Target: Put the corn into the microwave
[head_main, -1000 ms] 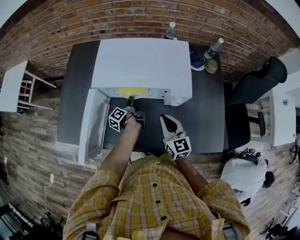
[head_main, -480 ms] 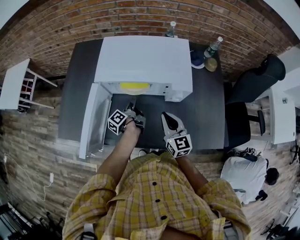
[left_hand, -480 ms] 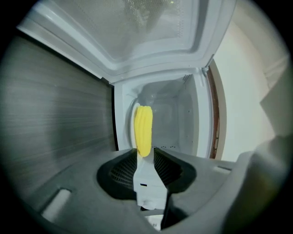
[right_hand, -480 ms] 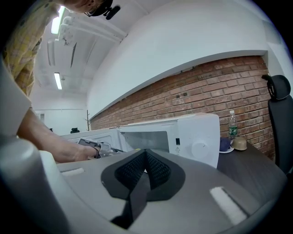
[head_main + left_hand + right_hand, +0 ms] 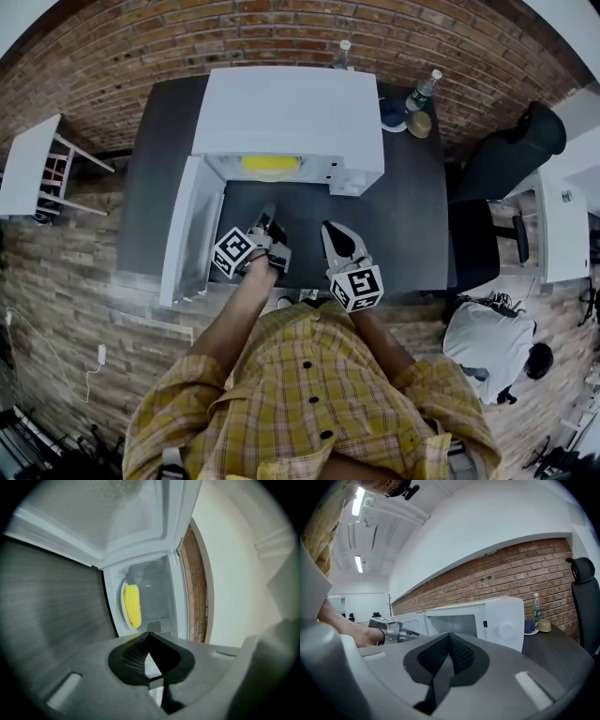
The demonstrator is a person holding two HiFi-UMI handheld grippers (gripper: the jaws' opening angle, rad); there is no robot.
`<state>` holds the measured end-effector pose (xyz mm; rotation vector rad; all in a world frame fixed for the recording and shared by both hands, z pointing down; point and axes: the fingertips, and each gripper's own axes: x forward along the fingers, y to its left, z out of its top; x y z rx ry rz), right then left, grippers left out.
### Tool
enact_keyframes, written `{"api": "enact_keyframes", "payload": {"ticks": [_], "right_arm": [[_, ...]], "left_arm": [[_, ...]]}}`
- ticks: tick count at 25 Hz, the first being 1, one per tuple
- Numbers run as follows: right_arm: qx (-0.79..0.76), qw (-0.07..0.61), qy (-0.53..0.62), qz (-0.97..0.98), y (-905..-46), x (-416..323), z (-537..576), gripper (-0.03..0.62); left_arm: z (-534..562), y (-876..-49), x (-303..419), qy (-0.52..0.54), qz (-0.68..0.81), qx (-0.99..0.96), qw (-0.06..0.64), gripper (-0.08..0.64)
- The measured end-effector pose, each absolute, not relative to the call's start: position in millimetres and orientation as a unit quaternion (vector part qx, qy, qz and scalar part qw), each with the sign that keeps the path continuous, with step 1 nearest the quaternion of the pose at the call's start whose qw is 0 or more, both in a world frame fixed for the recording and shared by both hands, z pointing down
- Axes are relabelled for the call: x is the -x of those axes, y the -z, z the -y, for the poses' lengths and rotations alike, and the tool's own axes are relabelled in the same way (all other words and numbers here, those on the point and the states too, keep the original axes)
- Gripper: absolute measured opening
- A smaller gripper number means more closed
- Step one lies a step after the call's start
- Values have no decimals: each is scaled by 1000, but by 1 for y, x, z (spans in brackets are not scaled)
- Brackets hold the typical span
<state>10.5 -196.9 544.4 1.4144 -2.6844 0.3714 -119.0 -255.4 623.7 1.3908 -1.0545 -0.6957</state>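
The yellow corn [image 5: 270, 163] lies on a white plate inside the open white microwave [image 5: 291, 108], seen also as corn [image 5: 132, 604] in the left gripper view. My left gripper [image 5: 266, 221] hovers over the dark table in front of the cavity, a short way back from it. Its jaws are shut with nothing between them, and the tips [image 5: 149, 634] point toward the corn. My right gripper [image 5: 330, 231] floats to its right, off the microwave's front right corner, shut and empty [image 5: 449, 635]. The microwave [image 5: 487, 618] stands ahead of it.
The microwave door [image 5: 190, 230] swings open to the left. Two bottles [image 5: 424, 91] [image 5: 343, 56], a blue dish [image 5: 392, 114] and a tan lid [image 5: 419, 124] sit at the back right. A black chair [image 5: 511, 159] stands right of the table [image 5: 403, 225].
My left gripper has drawn back from the microwave opening toward me, rolled a little, and its jaws have closed empty. The corn stays inside. The right gripper has barely shifted.
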Motion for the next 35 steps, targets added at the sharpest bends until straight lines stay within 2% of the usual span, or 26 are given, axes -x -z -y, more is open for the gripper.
{"api": "enact_keyframes", "payload": {"ticks": [6,15,22,35], "right_arm": [[-468,50,-137,872,-550,-15,191,-3],[-460,48,-137,876,-550,-13,184,-3],[-454,51,-132,880,-550,-11,181,-5],[-451,47,-124,883,-544,-13,175,-5]], "left_arm": [[233,-603,116,264,452,-653,548,-5],[210,-569,105,179,456,-761,425,-5],[193,-554,98,60,481,-832,270,-5],[171,-542,93,-26,495,-859,132,-5]]}}
